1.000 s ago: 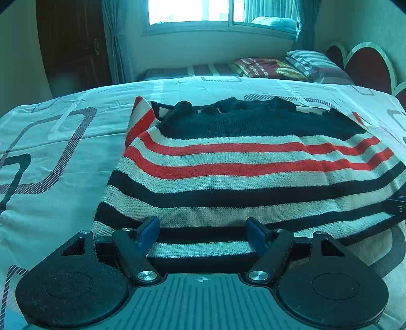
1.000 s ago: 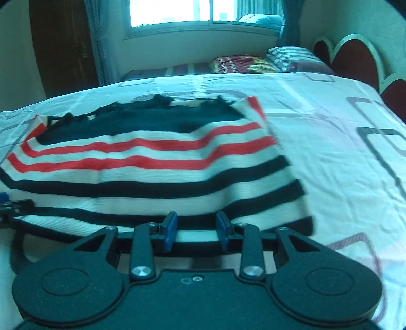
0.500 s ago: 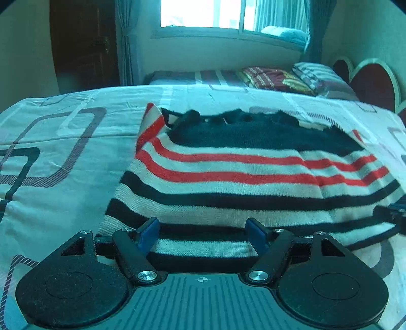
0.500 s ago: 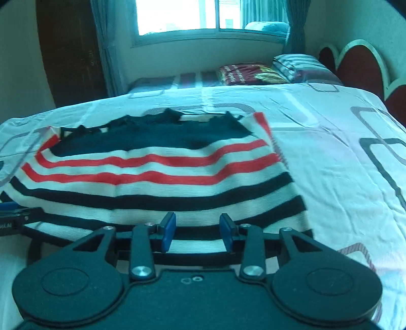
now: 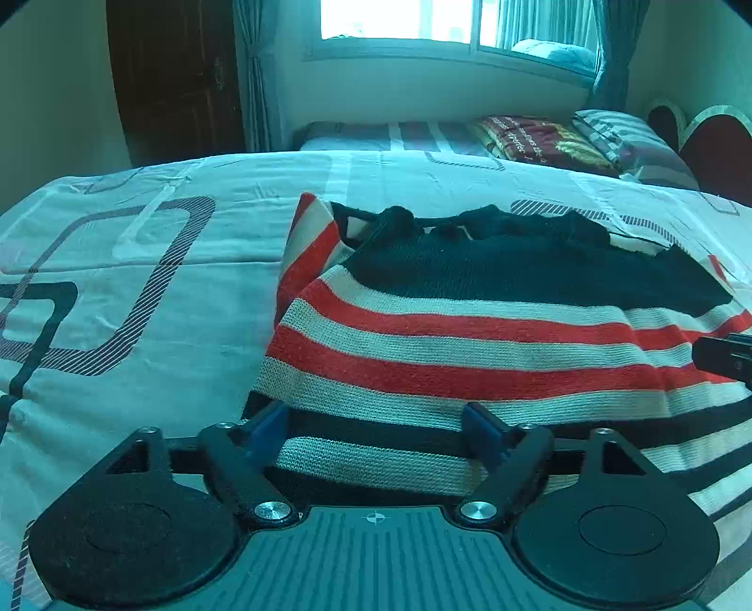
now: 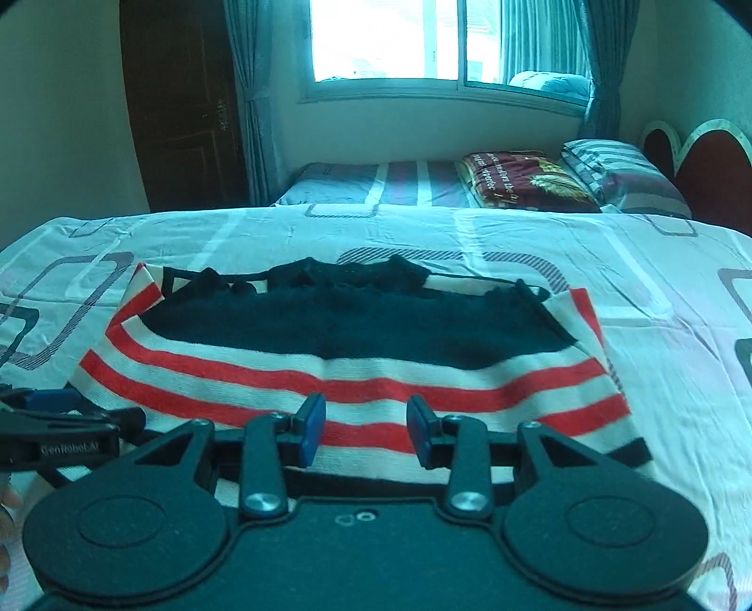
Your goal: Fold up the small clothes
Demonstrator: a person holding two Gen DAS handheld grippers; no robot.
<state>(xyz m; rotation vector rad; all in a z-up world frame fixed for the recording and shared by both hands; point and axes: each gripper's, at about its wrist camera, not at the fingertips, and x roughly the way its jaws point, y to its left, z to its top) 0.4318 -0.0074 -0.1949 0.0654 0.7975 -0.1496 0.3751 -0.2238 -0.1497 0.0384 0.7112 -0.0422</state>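
Stripes of red, cream and black are running across a small knitted sweater [image 5: 470, 338] that is lying on the patterned bedsheet [image 5: 141, 282] of the near bed, its black collar end pointing toward the window [image 6: 423, 37]. The left gripper [image 5: 376, 430] is sitting over the sweater's near left edge, its blue-padded fingers [image 5: 268, 423] standing wide apart after just opening further, with the striped hem lying between them but not pinched. The right gripper [image 6: 365, 425] is hovering over the near right part of the sweater, its fingers [image 6: 312, 423] set at a narrower gap and pressing on nothing. A second bed beyond is carrying a maroon folded blanket [image 6: 521, 181] and a striped pillow [image 6: 611, 164], beside a dark wooden door [image 6: 183, 103].
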